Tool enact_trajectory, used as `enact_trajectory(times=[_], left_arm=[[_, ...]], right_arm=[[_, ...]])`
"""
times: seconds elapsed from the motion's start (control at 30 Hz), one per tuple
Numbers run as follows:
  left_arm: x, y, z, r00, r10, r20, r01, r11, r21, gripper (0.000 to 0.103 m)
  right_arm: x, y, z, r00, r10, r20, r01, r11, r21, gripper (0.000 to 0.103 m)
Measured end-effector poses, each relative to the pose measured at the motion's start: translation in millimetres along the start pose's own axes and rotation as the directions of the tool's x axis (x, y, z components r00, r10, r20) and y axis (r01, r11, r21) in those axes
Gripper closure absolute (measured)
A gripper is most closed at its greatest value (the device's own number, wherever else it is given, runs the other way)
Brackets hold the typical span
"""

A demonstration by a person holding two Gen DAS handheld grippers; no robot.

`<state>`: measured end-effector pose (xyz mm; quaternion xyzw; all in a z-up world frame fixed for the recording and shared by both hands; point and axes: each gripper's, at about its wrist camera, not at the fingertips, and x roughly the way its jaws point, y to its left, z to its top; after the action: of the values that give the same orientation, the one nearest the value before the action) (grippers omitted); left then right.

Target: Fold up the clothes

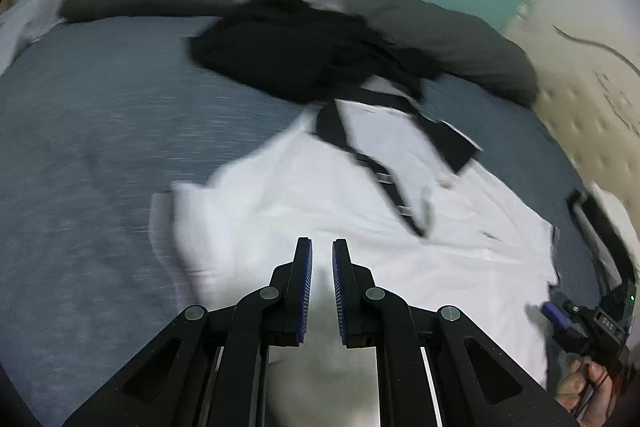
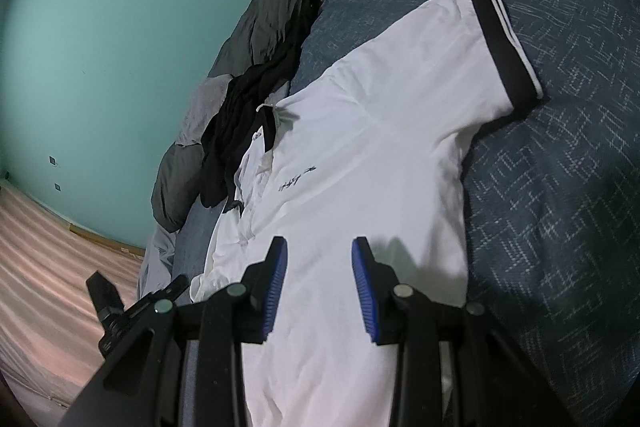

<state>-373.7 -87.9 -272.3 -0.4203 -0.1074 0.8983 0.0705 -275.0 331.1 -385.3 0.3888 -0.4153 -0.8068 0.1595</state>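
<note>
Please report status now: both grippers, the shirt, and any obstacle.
Left gripper nearly shut, right gripper open, both empty. White polo shirt flat on bed. Black garment touches collar.

One white shirt [image 2: 360,155], one black garment [image 2: 240,131], two claws.

Dim, cool room light. The left wrist view is smeared with motion blur, worst across the dark clothes [image 1: 304,51]; the right wrist view is sharp, with soft shadows on the white shirt [image 2: 360,155] and fisheye-bent, black-cornered edges.
</note>
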Motion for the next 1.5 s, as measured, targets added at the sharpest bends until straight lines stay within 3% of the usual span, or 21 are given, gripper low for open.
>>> enact_trajectory(times=[0.1,0.27,0.4,0.6,0.8,0.9,1.07,1.13,1.33,1.5], left_arm=[[-17,43,-2,0.994,0.104,0.016,-0.102,0.993,-0.063,0.092],[-11,94,-10,0.980,0.196,-0.022,-0.197,0.967,-0.165,0.092],[19,91,-10,0.983,0.168,-0.074,-0.176,0.976,-0.131,0.092],[44,62,3,0.990,0.128,-0.063,-0.132,0.988,-0.078,0.092],[50,26,2,0.991,0.115,-0.068,-0.112,0.993,0.039,0.092],[52,18,4,0.988,0.138,-0.071,-0.133,0.988,0.072,0.092],[46,28,11,0.971,0.235,-0.034,-0.232,0.970,0.075,0.087],[48,31,13,0.970,0.242,-0.037,-0.239,0.968,0.077,0.080],[50,36,18,0.959,0.282,-0.021,-0.280,0.957,0.078,0.080],[54,39,21,0.967,0.255,-0.020,-0.253,0.964,0.075,0.079]], right_arm=[[0,1,0,1.000,0.006,0.000,-0.006,1.000,0.001,0.070],[2,3,-1,1.000,0.012,-0.003,-0.012,1.000,0.005,0.070],[4,3,-3,1.000,0.011,-0.010,-0.011,1.000,0.002,0.070],[4,1,-2,1.000,0.004,-0.009,-0.004,1.000,0.006,0.070],[4,-1,-1,1.000,0.005,-0.012,-0.005,1.000,0.014,0.070],[4,0,0,1.000,0.009,-0.012,-0.009,1.000,0.013,0.070],[3,-2,0,1.000,0.012,-0.010,-0.012,1.000,0.022,0.070],[3,-3,1,1.000,0.013,-0.010,-0.013,1.000,0.026,0.070],[3,-2,1,1.000,0.015,-0.010,-0.014,1.000,0.027,0.070],[3,-2,1,1.000,0.016,-0.013,-0.016,0.999,0.028,0.070]])
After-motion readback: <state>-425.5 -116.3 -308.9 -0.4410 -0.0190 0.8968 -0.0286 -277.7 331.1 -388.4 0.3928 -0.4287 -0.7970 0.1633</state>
